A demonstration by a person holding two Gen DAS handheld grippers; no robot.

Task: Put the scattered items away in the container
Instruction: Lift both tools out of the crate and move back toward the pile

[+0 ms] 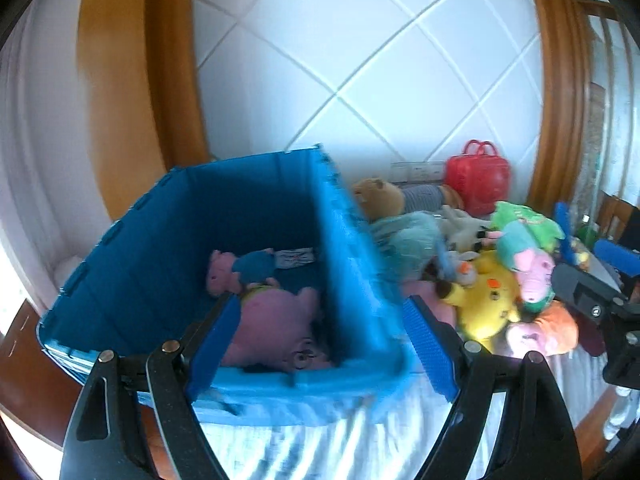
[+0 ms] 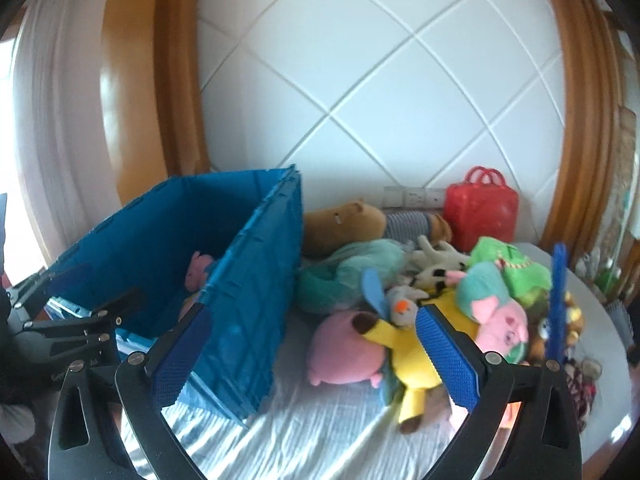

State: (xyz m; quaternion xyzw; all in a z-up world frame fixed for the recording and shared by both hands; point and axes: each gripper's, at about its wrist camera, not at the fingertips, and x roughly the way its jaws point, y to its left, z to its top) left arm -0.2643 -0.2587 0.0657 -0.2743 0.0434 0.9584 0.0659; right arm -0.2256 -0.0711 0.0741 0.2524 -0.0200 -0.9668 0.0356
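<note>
My left gripper point(image 1: 326, 338) has its blue-padded jaws spread wide with nothing between them; it hangs over the near end of the deep blue plastic storage crate point(image 1: 352, 264), which fills the nine-to-six o'clock part of the left wrist view. Inside the crate lie a large mauve plush toy point(image 1: 272, 320), a smaller pink plush pig point(image 1: 222, 274) at eleven o'clock of it, and a dark blue plush point(image 1: 254, 266) touching the pig.

My right gripper point(image 2: 314, 354) also stands fully spread and empty, its jaws framing the gap between the crate's side wall and the pile of toys. At three o'clock of the crate, on the pale striped bedsheet point(image 2: 312, 420), the scattered toys lie heaped together: a yellow plush figure with brown-tipped ears point(image 2: 404, 360), a round pink plush point(image 2: 344, 352) touching it at nine o'clock, a pink pig plush in a teal top point(image 2: 496, 320), a green plush point(image 2: 512, 268), a white and black plush point(image 2: 436, 264), a pale teal bundle of soft fabric point(image 2: 352, 276) and a brown plush bear in a striped shirt point(image 2: 344, 224) just beside the crate's far corner. A red plastic handbag-shaped case point(image 2: 482, 212) stands upright at one o'clock, against the white quilted headboard point(image 2: 360, 80).
</note>
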